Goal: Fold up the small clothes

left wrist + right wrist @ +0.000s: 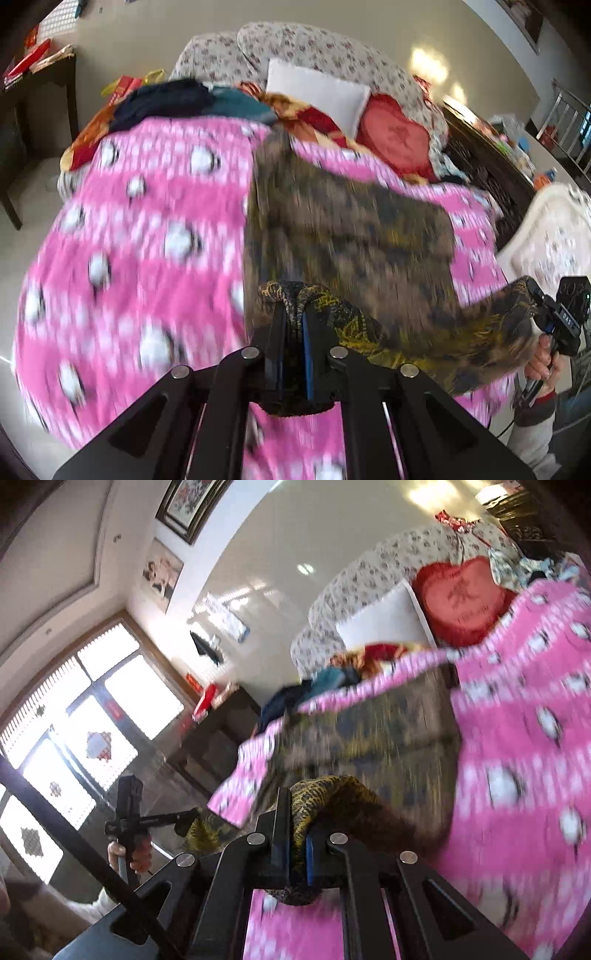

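Clearly the fold is only under way. Nearest in the left wrist view, the left tongs (pixel 293 317) are pressed together on a bunched near corner of the patterned garment (pixel 351 236), a brown, yellow and dark printed cloth. In the right wrist view the right tongs (pixel 297 812) pinch the other near corner of the same garment in the same way, with a wad of cloth squeezed between the blue-lined fingers. Each view also shows the opposite tool out to the side, held in the person's hand (pixel 543 358), so the two grips stand well apart with the near edge of the garment stretched between them.

Beyond the grips, the garment runs away from the cameras and lies over the pink bedspread (pixel 147 221) with white dots, its far end reaching toward the pillows. Both views are smeared with motion blur, so whether the cloth already carries a crease cannot be told; it looks like a single layer spread long. As a judgement, the near edge is lifted and is about to be carried toward the far edge, and that first fold, any second fold and the setting aside all remain.

Farther off, a heap of dark and teal clothes (pixel 184 99) sits at the far left of the bed, seemingly not yet folded. A white pillow (pixel 317 92) and a red heart cushion (pixel 395 136) lean against the floral headboard (pixel 295 44).
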`<state>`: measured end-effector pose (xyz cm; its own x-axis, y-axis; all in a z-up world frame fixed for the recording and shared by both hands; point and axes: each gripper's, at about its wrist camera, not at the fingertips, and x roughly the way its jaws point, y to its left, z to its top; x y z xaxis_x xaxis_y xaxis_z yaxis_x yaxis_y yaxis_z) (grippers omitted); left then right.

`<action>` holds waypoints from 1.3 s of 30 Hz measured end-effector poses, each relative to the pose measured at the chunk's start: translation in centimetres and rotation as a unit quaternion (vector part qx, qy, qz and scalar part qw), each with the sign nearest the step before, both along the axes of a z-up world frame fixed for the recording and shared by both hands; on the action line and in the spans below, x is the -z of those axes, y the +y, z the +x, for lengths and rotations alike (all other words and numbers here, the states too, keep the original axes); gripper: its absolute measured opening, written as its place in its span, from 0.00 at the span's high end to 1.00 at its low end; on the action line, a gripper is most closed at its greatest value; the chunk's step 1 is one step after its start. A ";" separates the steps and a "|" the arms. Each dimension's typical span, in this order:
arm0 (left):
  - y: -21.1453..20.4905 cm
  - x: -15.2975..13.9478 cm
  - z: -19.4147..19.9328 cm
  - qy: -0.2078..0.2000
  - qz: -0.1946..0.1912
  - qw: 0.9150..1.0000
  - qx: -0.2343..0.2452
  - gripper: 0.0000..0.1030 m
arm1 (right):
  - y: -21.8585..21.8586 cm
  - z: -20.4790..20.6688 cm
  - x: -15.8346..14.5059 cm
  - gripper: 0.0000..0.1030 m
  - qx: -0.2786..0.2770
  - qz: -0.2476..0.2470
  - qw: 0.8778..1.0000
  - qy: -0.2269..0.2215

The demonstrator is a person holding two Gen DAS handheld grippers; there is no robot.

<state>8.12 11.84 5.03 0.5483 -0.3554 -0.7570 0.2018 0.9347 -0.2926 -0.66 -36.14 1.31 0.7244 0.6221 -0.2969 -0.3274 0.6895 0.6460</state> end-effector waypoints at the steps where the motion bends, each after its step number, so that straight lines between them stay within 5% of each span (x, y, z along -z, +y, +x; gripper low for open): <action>1: 0.0 -0.5 2.1 -0.001 -0.001 1.000 -0.009 0.93 | -0.2 1.7 -0.4 0.94 0.006 -0.005 1.000 0.000; 8: -2.5 0.3 16.9 0.015 0.014 0.998 -0.065 0.92 | -3.4 15.1 -0.1 0.94 0.096 -0.015 0.995 0.035; 11: -4.0 3.0 22.3 0.036 0.023 0.996 -0.074 0.91 | -4.8 20.7 2.8 0.94 0.139 -0.004 0.986 0.091; 14: -4.2 5.4 24.5 0.082 0.028 0.993 -0.081 0.80 | -4.0 24.2 5.3 0.92 0.157 -0.078 0.971 0.164; 16: -3.4 4.9 23.6 0.066 0.033 0.994 -0.081 0.52 | -4.1 23.1 5.2 0.80 0.151 -0.076 0.974 0.151; 18: -2.2 4.0 22.3 0.040 0.045 0.994 -0.093 0.36 | -4.7 20.8 4.2 0.42 0.168 -0.078 0.975 0.124; 19: -1.5 3.5 21.4 0.031 0.048 0.993 -0.102 0.36 | -5.0 19.2 3.5 0.38 0.179 -0.077 0.975 0.107; 23: -1.7 2.0 18.1 0.004 0.059 0.996 -0.062 0.36 | -2.9 16.2 2.3 0.43 0.110 -0.105 0.985 0.078; 26: -4.1 2.7 16.1 0.002 0.087 0.996 -0.023 0.35 | 1.6 15.6 2.6 0.61 0.045 -0.174 0.981 0.067; 28: -5.8 4.1 15.7 0.019 0.092 0.996 0.002 0.35 | 3.9 16.5 3.8 0.65 0.018 -0.205 0.976 0.067; 35: -10.2 6.9 20.0 0.020 0.168 0.985 0.008 0.35 | 4.7 22.1 6.6 0.71 0.060 -0.223 0.969 0.085; 39: -10.3 5.7 25.2 0.009 0.135 0.990 -0.033 0.35 | 3.4 26.5 6.0 0.71 0.103 -0.181 0.975 0.080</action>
